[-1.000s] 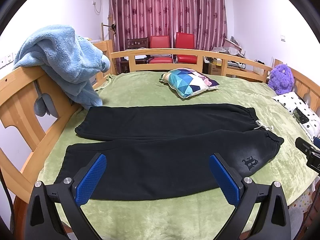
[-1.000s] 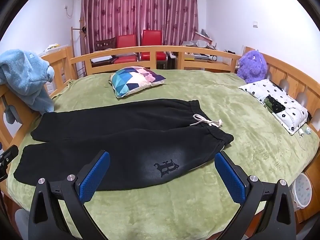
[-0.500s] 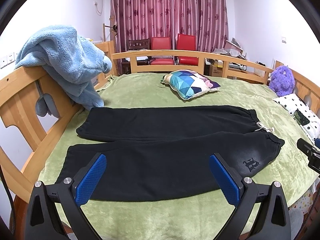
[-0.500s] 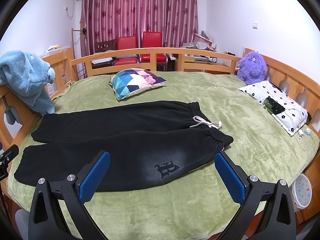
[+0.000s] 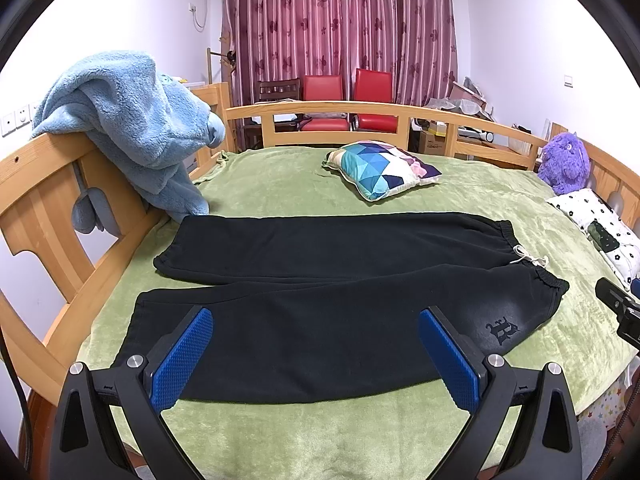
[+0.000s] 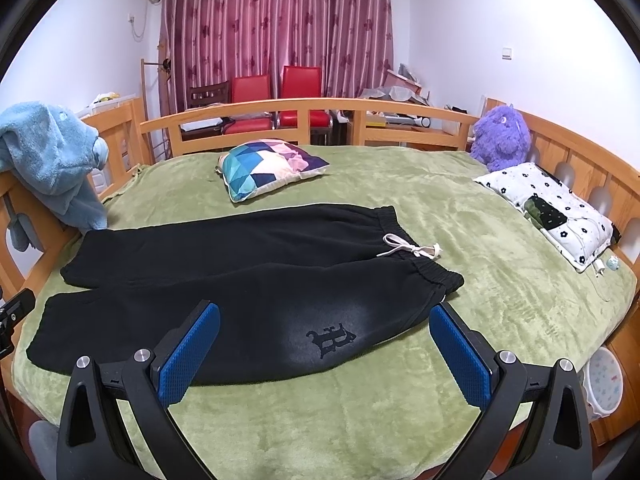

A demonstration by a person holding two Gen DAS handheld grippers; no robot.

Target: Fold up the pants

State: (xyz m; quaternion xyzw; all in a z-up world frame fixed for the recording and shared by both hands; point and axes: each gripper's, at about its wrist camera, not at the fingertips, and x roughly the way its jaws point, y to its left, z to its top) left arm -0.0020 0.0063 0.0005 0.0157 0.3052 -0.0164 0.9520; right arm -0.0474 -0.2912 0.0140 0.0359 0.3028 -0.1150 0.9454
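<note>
Pants (image 5: 344, 300): black, spread flat across the near half of the bed, legs side by side, waistband to the right, so a lengthwise fold is probably first
Left claw (image 5: 316, 356): wide open, empty, above the near leg (cuff end)
Right claw (image 6: 324, 352): wide open, empty, near the waistband
Bed (image 6: 480, 216): green fleece cover, wooden rail around
Room: pillow (image 5: 380, 168), blue blanket (image 5: 132, 128) over the rail, red curtains (image 5: 340, 24) behind
</note>
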